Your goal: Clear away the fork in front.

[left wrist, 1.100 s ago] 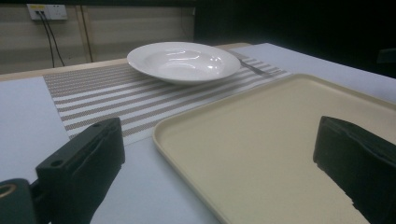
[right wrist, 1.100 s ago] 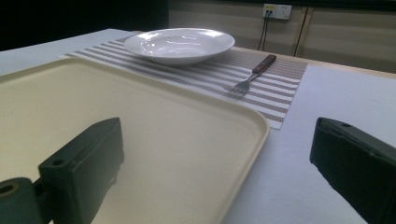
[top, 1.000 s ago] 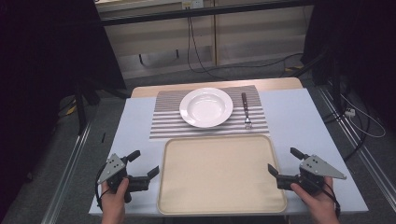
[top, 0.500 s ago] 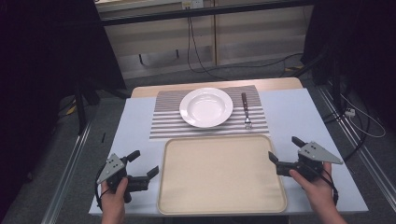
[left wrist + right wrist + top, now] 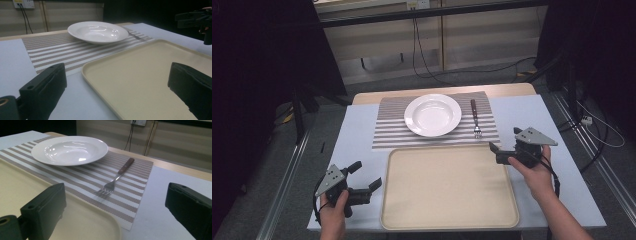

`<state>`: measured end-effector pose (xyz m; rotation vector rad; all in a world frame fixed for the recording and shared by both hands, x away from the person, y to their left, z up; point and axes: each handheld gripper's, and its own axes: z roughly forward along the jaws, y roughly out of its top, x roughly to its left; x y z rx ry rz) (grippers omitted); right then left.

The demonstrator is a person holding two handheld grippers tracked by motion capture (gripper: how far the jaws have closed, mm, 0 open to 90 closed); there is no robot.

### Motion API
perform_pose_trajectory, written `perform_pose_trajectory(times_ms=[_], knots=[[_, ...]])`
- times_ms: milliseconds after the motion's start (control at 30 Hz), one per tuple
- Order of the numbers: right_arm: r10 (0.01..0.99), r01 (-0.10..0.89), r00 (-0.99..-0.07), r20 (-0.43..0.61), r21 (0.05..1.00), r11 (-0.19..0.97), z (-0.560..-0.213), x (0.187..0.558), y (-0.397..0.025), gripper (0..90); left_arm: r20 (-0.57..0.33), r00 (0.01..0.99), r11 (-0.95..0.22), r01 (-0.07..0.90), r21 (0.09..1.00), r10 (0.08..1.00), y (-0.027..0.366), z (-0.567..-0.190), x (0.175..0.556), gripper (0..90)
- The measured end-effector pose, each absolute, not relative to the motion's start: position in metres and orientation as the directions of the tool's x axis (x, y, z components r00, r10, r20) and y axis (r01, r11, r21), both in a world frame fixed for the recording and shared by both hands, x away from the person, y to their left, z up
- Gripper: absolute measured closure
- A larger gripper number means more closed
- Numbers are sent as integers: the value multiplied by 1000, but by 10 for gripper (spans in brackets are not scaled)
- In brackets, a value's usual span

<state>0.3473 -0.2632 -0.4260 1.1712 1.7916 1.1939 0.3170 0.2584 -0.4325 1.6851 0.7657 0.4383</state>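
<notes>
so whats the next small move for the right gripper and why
Probably ease the right gripper forward and down toward the fork. Its jaws stand open and empty, and in the right gripper view the fork lies straight ahead between them on the striped placemat, tines nearest, beside the white plate. The left gripper rests open by the empty tray.

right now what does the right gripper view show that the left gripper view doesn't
Right gripper view: the fork lies whole on the striped mat, tines toward the tray, wooden handle away, between the open right tongs. Left gripper view: the other tongs in a hand at upper right, and the open left tongs over the tray's near corner. Both: the white plate on the mat and the beige tray.
</notes>
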Motion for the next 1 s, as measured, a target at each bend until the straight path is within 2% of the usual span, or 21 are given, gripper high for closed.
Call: perform_pose_trajectory(times_ms=[200,467,800,1000], knots=[[942,339,-334,-24,930,144,-430,360,-268,35,-108,717,-116,257,959,689,258,-433,317,23],[944,364,-329,-31,918,157,-433,368,-269,34,-116,712,-112,264,958,693,258,-434,320,23],[946,408,-322,-47,894,183,-435,395,-273,44,-114,701,-110,267,957,704,259,-434,323,24],[948,423,-317,-14,893,155,-432,414,-274,38,-115,704,-112,267,957,701,258,-434,320,24]])
